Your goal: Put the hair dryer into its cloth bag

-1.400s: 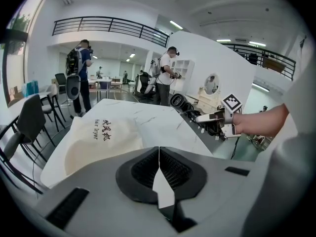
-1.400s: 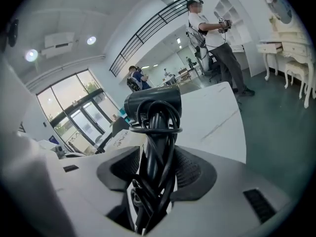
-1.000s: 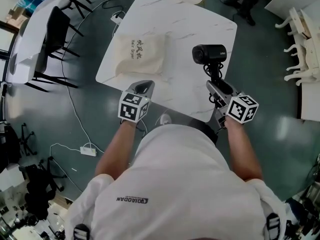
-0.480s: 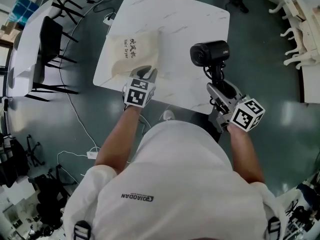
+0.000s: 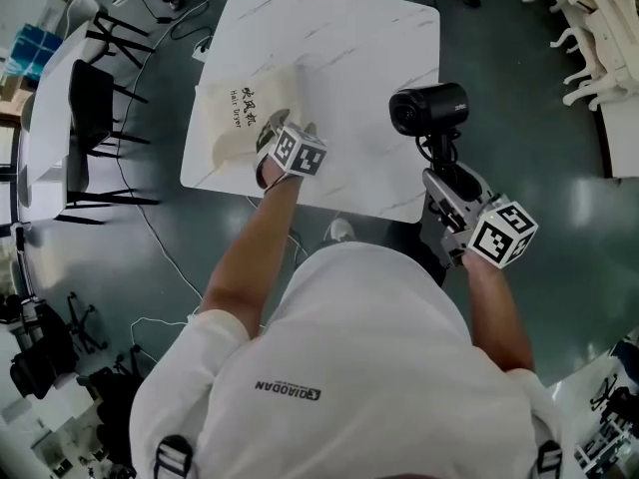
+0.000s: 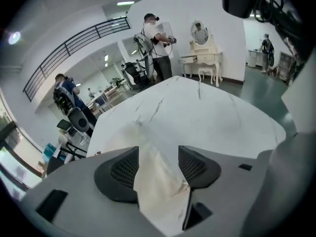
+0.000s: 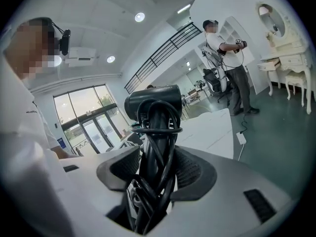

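From the head view, your bag [image 5: 238,118] lies flat at the table's [image 5: 359,58] left edge. It looks like soft, limp cloth, so take it by the mouth hem, one layer if you can. Your left gripper [image 5: 275,133] points down onto its near right corner, arm stretched forward. Your right gripper [image 5: 445,184] holds the dryer [image 5: 429,108] upright off the table's right edge, near level.

In the left gripper view, your jaws have just been opening and now stand spread. The bag's cloth [image 6: 159,181] lies between the pads, unpinched.

In the right gripper view, your jaws clamp the dryer's [image 7: 153,101] handle over its wrapped cord [image 7: 159,147]. It is likely rigid and top-heavy, so keep the grip low and firm.
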### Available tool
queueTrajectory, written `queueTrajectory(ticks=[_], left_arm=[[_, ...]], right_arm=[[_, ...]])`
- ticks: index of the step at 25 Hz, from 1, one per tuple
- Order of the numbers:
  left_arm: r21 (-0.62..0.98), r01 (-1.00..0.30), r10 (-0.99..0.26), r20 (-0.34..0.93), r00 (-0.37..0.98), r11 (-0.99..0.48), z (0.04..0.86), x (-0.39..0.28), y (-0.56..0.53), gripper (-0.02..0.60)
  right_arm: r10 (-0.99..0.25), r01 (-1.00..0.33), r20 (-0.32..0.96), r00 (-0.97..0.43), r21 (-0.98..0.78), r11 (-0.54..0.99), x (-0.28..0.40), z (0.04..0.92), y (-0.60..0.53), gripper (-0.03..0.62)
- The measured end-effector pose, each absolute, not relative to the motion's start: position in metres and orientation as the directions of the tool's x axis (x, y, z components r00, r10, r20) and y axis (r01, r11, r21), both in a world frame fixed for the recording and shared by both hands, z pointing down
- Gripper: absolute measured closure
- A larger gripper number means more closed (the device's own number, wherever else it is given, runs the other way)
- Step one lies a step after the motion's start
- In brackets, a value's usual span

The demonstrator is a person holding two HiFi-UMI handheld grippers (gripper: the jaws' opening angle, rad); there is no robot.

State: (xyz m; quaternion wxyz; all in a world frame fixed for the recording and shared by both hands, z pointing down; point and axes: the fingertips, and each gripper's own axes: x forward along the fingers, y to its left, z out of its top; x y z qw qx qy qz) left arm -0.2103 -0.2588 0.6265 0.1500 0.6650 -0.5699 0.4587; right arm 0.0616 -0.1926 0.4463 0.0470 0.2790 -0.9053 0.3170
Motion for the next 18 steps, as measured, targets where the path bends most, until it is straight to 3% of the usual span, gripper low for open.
queueTrajectory(ticks=[4,11,18], left_arm=[[-0.369,-0.868,-0.574,0.809,-0.124,-0.333,0.650,-0.217,-0.275,0.308],[-0.297,-0.914,-0.483,0.865,-0.135,-0.276,0.689,-0.226,-0.277,0.308],[-0.046,-0.995,-0.475,0.880,0.002,-0.088,0.697,-0.233,-0.272,0.424]], right_arm=[[-0.485,-0.542,0.263,-0.834,-0.559,0.627,0.068,0.452,-0.197,0.365],[-0.495,-0.556,0.280,-0.823,-0.575,0.600,0.082,0.463,-0.207,0.364],[-0.491,-0.563,0.297,-0.819,-0.580,0.589,0.094,0.470,-0.216,0.364]])
